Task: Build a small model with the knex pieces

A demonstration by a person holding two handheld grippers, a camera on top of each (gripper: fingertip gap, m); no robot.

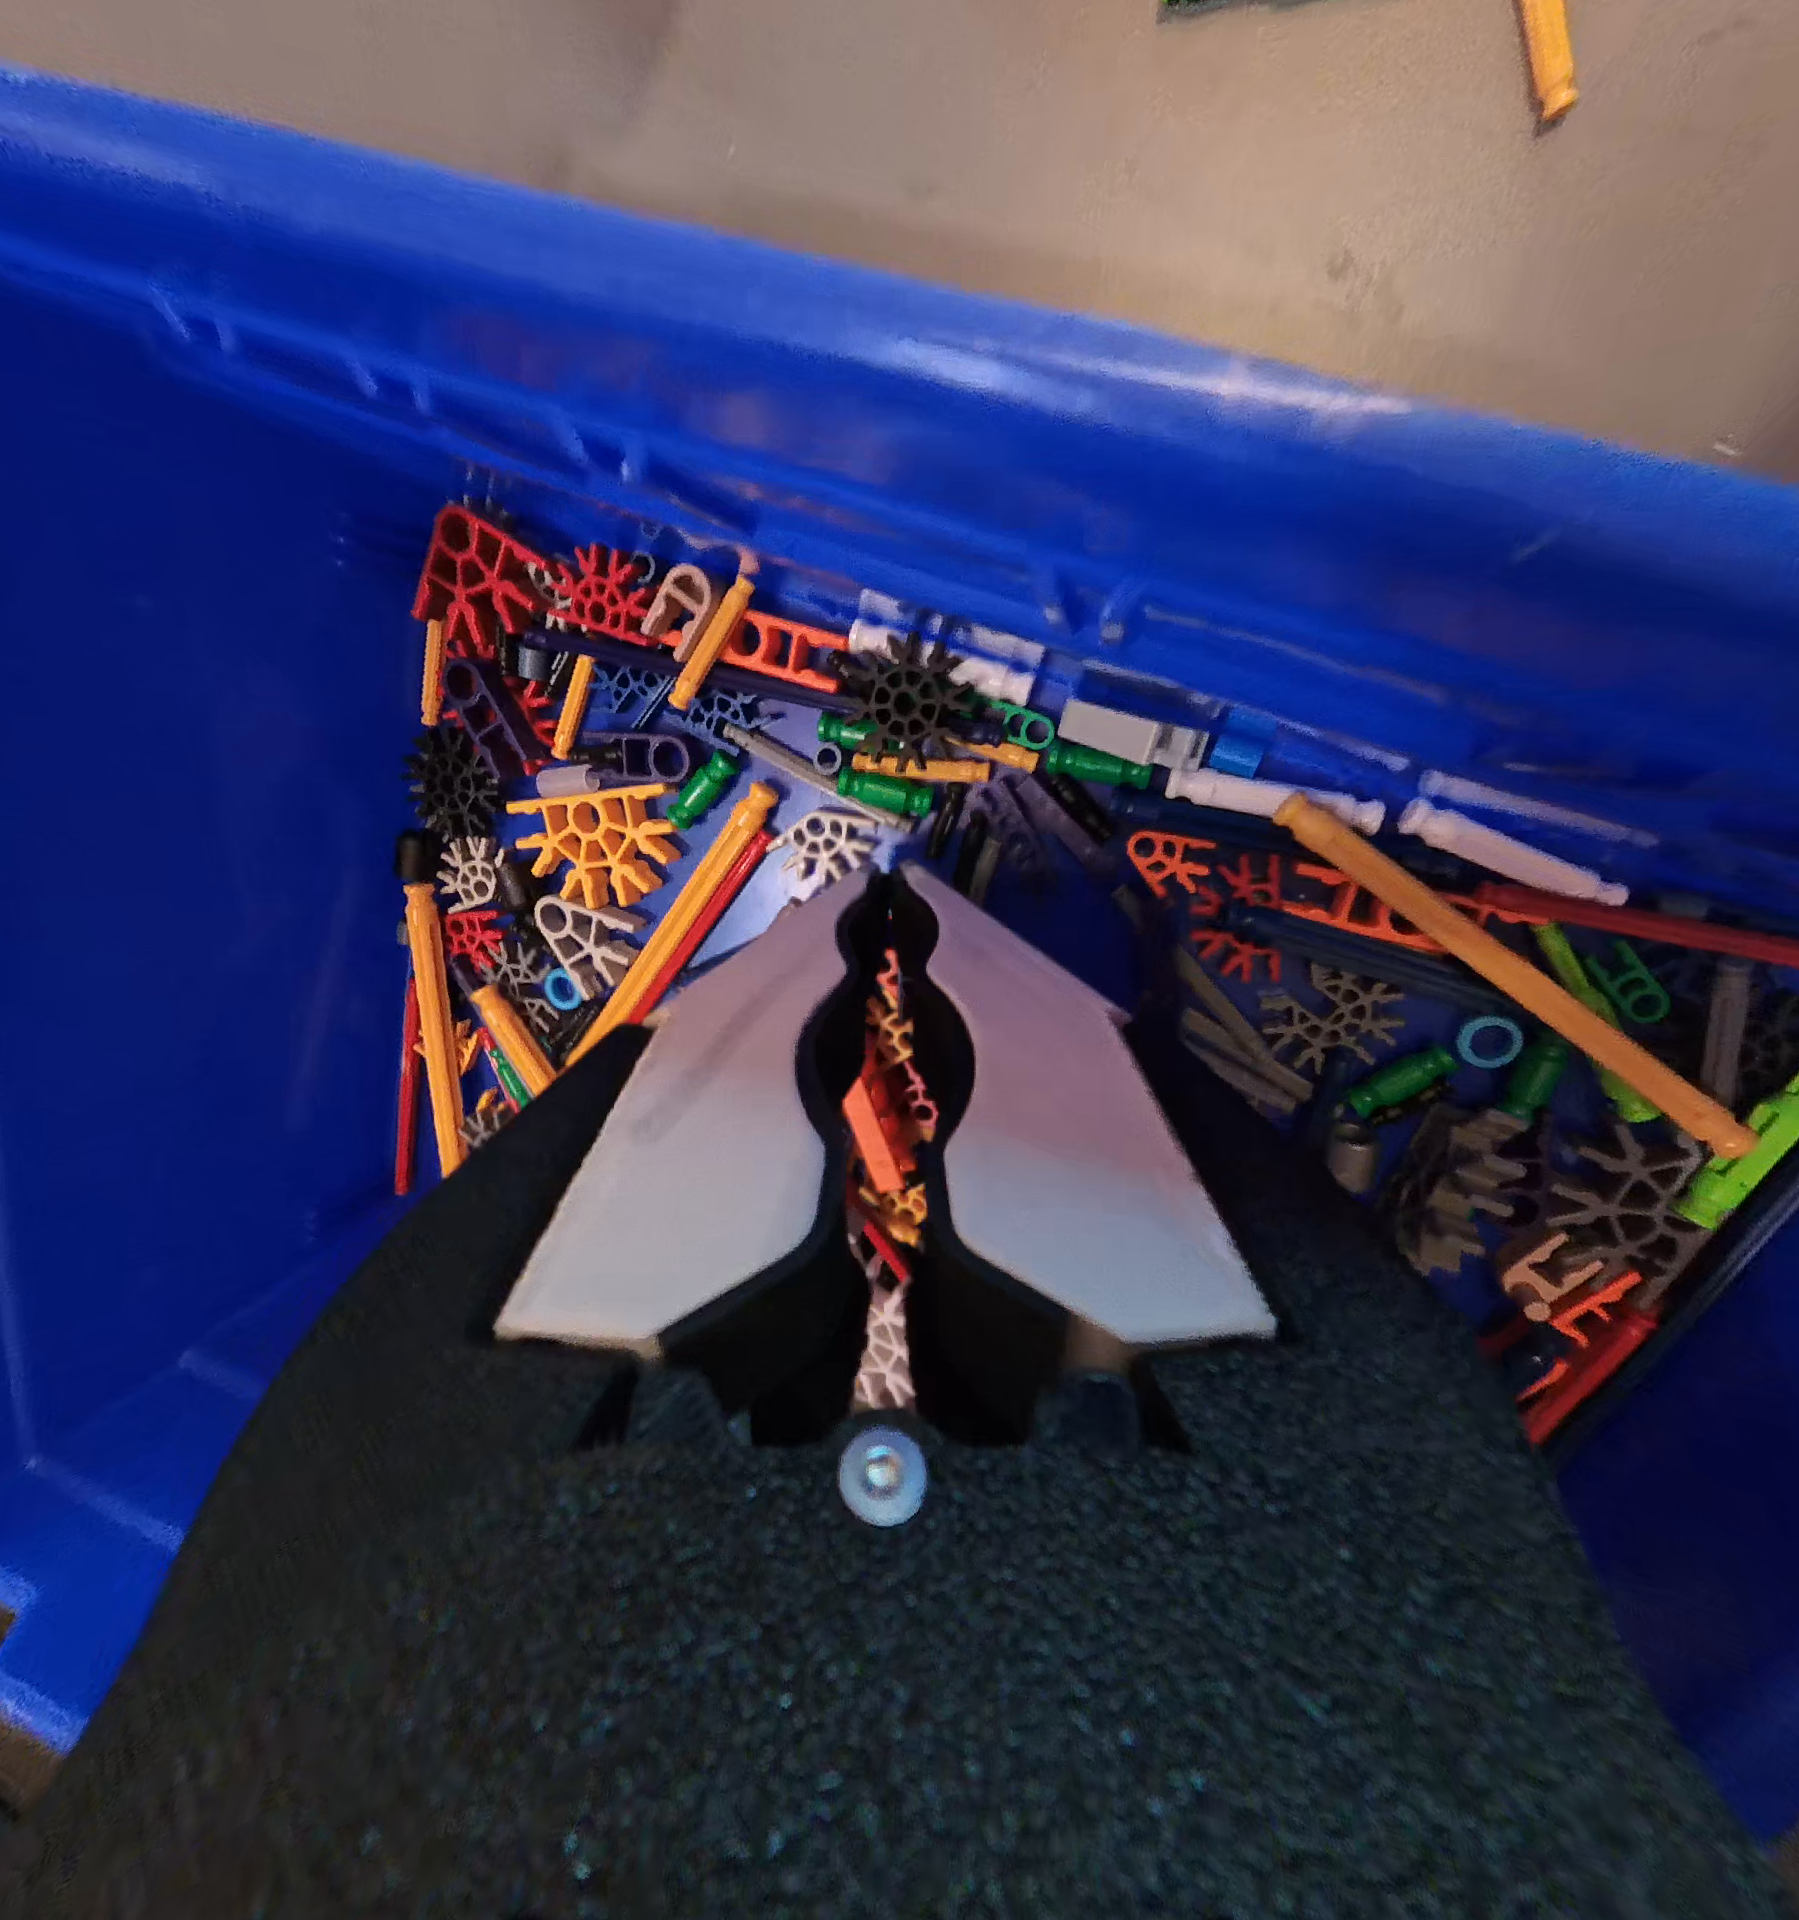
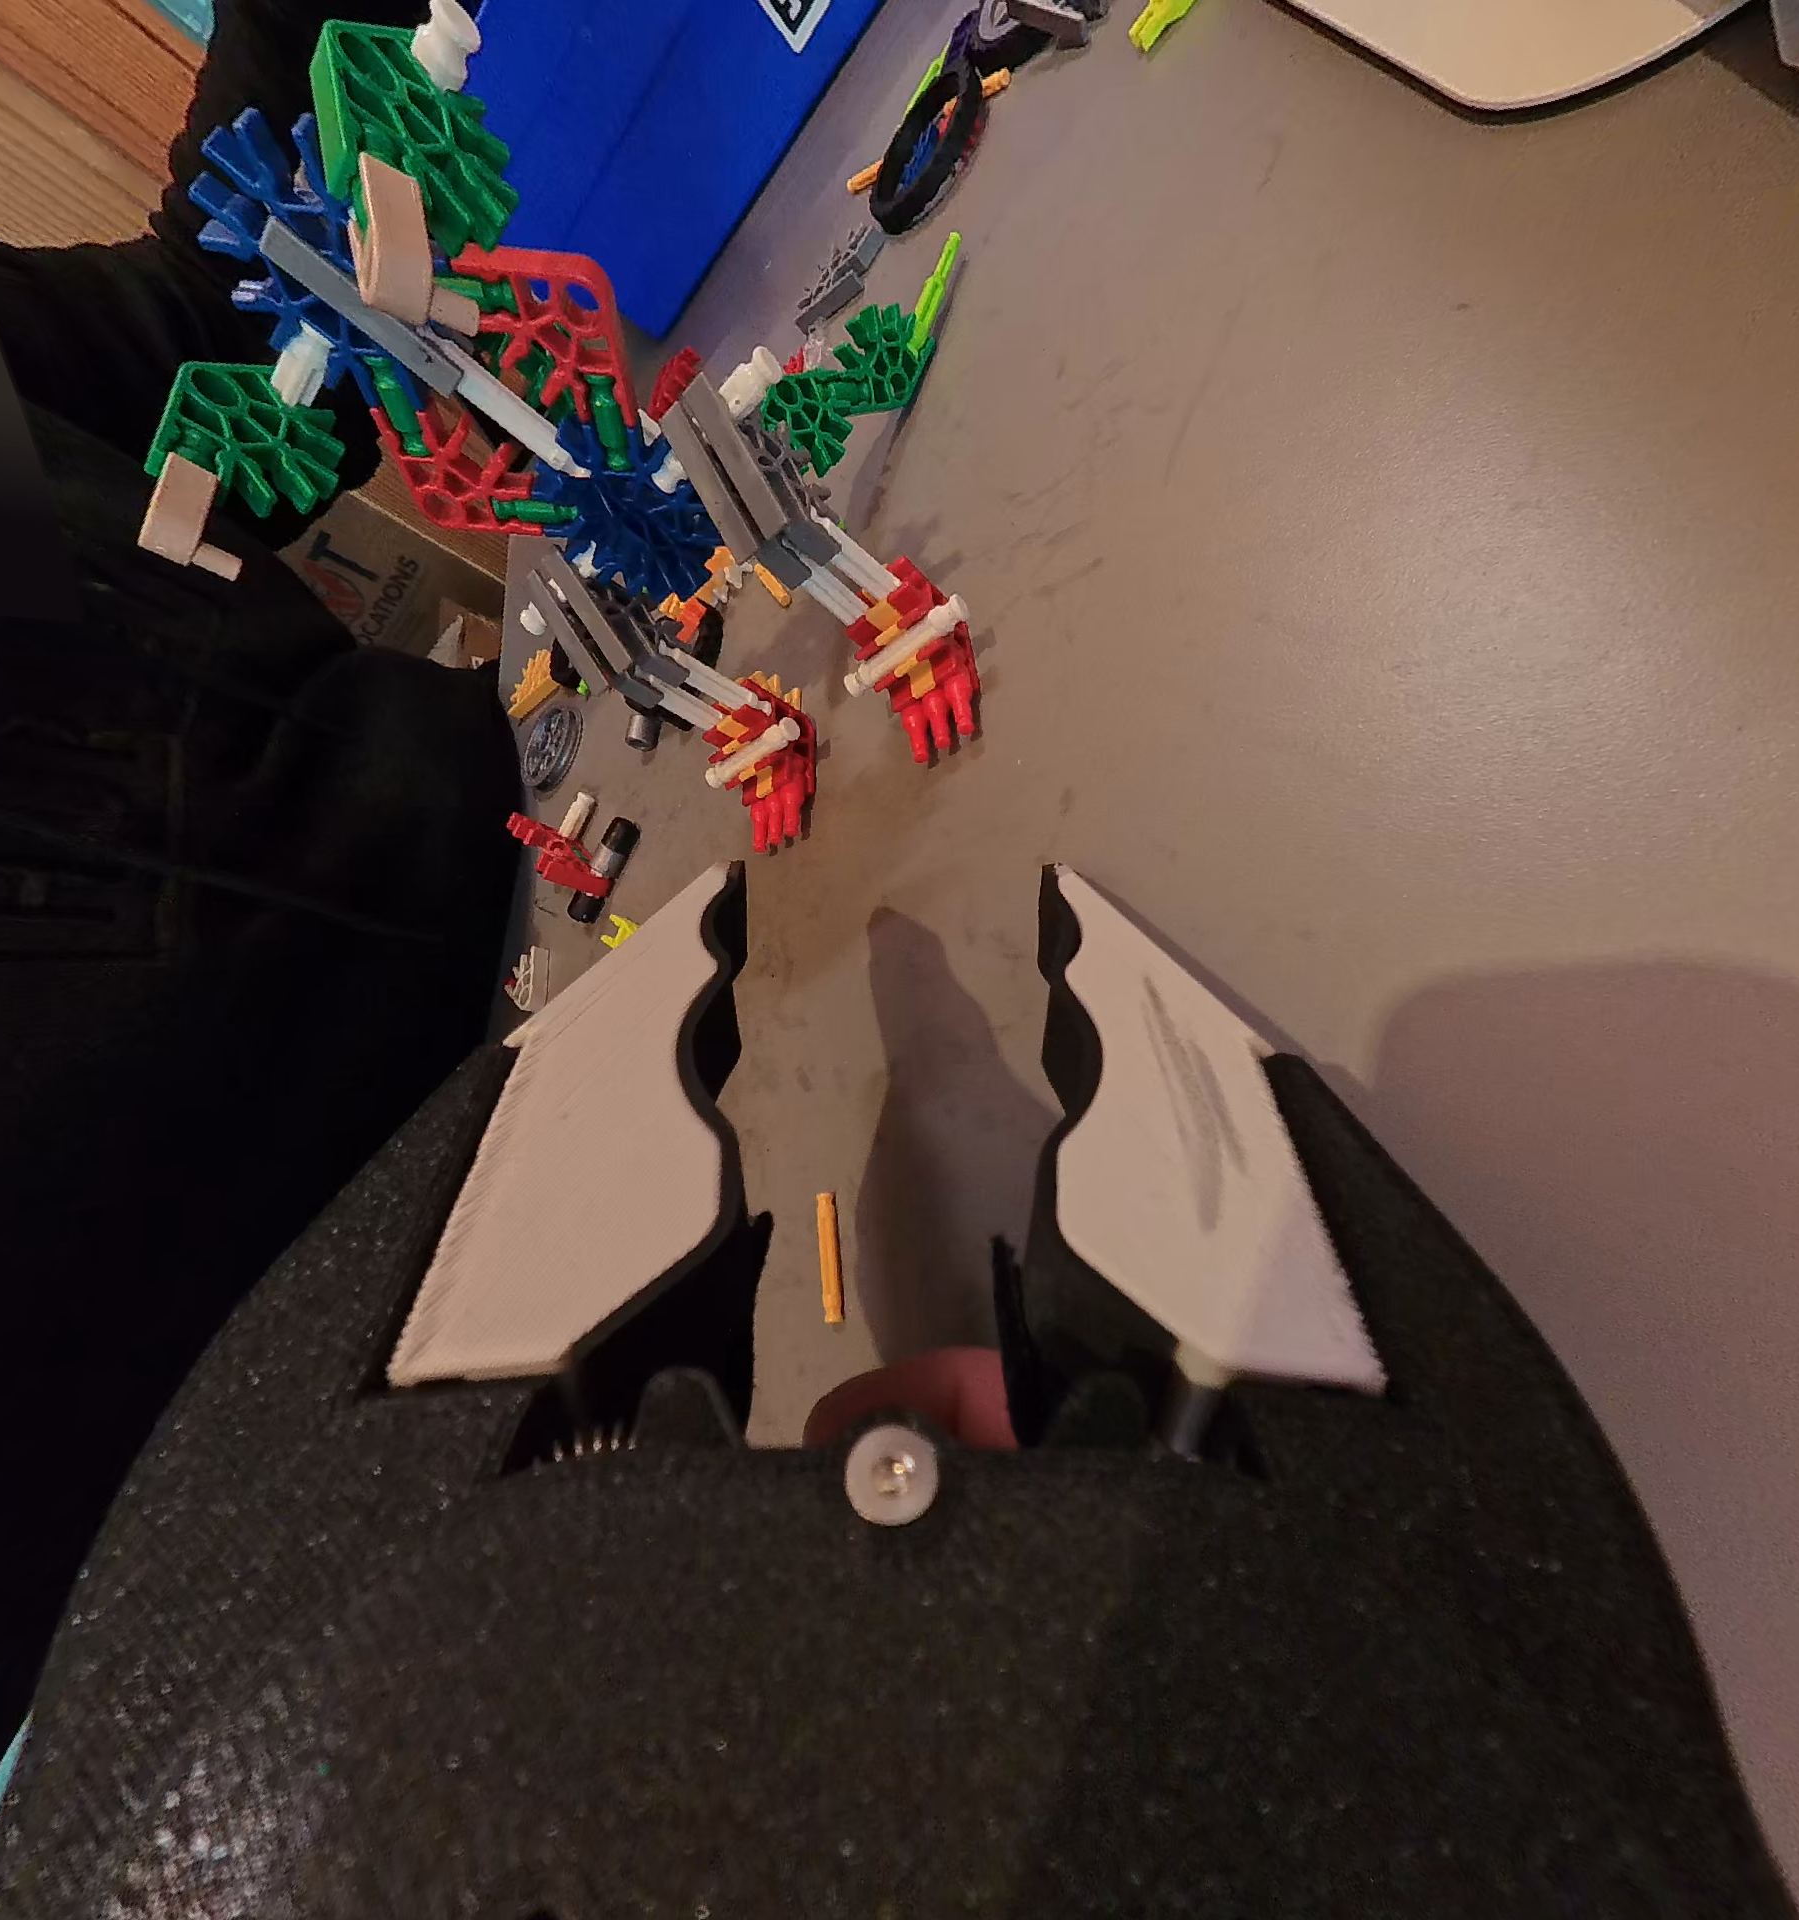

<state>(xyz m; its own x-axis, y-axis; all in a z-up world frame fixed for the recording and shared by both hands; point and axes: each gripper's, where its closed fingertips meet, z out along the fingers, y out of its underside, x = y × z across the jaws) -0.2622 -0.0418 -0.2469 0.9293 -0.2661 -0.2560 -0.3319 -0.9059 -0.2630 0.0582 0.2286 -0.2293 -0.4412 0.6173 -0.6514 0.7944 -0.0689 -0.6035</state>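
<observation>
- Left hand-held gripper [image 1: 893,883]: reaching down into the blue bin [image 1: 199,727], its jaws standing closed with the tips meeting; loose pieces are showing through the narrow slit between the fingers, but whether any piece is being gripped cannot be told.
- Just beyond the left tips: a grey connector [image 1: 822,844] is lying at the gripper's nose, with a yellow rod [image 1: 679,914] and a thin red rod running alongside the left finger.
- Bin floor: a litter of rods and connectors is filling it, among them a yellow snowflake connector [image 1: 594,836], a black gear-like piece [image 1: 903,707], green short rods [image 1: 879,787] and a long yellow rod [image 1: 1508,977] leaning across the right side.
- Beyond the bin's far wall: the grey worktop [image 1: 1082,260] is showing, with another yellow rod [image 1: 1547,57] lying on it.
- Right hand-held gripper [image 2: 893,883]: hovering over the worktop with jaws standing wide apart and nothing between them.
- Below the right gripper's gap: a small yellow rod [image 2: 829,1257] is lying on the worktop.
- Ahead and left: a built model [image 2: 604,488] of green, red and blue connectors is standing on two red feet [image 2: 916,665].
- Farther off: a black wheel [image 2: 926,156] and the bin's outer side are lying at the far end.
</observation>
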